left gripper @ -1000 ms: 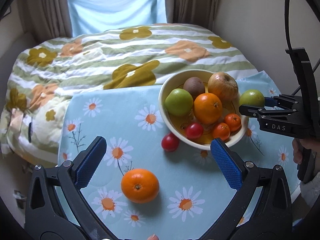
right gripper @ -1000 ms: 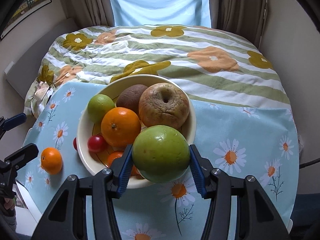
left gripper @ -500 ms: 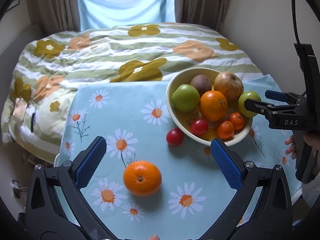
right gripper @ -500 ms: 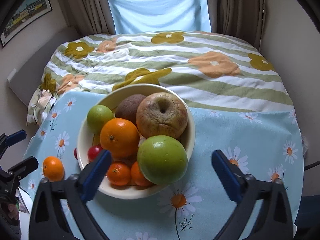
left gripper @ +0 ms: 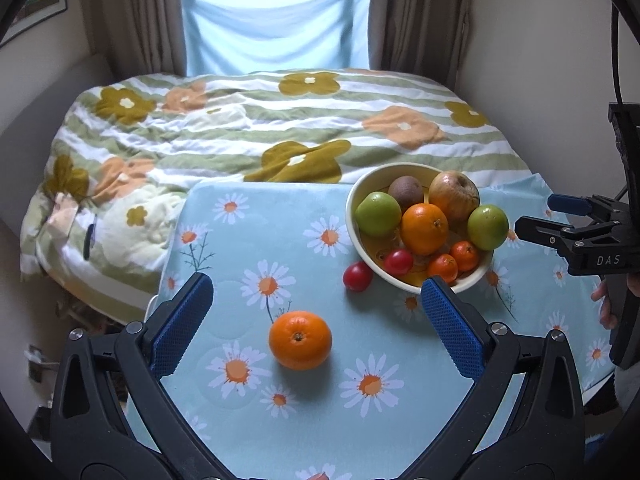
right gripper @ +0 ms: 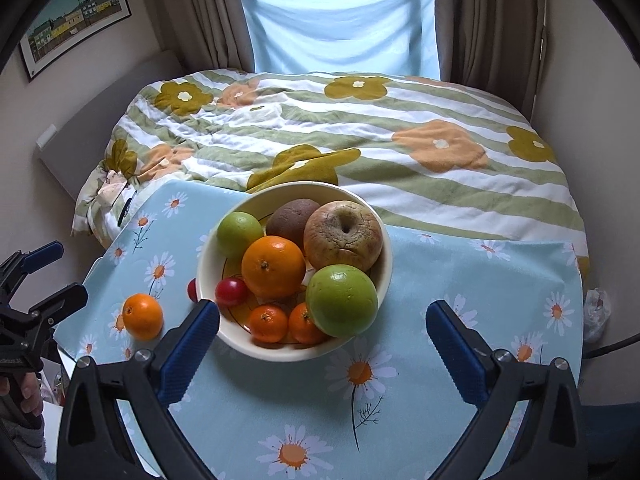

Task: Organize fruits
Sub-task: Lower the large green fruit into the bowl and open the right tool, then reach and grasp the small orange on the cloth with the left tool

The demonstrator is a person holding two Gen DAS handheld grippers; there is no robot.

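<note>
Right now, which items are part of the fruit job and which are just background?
Job: bowl of fruit; loose orange and small red fruit on the tablecloth; left gripper and right gripper, both open and holding nothing.

Background: floral duvet, curtains, framed picture.

the daisy-print tablecloth (right gripper: pixel 460 280) looks smooth with a soft sheen, like wipeable plastic. the cream bowl (right gripper: pixel 384 276) is glossy glazed ceramic. the green apple (right gripper: pixel 342 300) has a smooth, faintly speckled skin; the brownish apple (right gripper: pixel 344 236) is dull and wrinkled. the loose orange (left gripper: pixel 300 340) is pebbled and shiny. the floral quilt (left gripper: pixel 248 132) is soft matt cloth. the gripper pads (right gripper: pixel 188 348) are rough, textured blue rubber.
</note>
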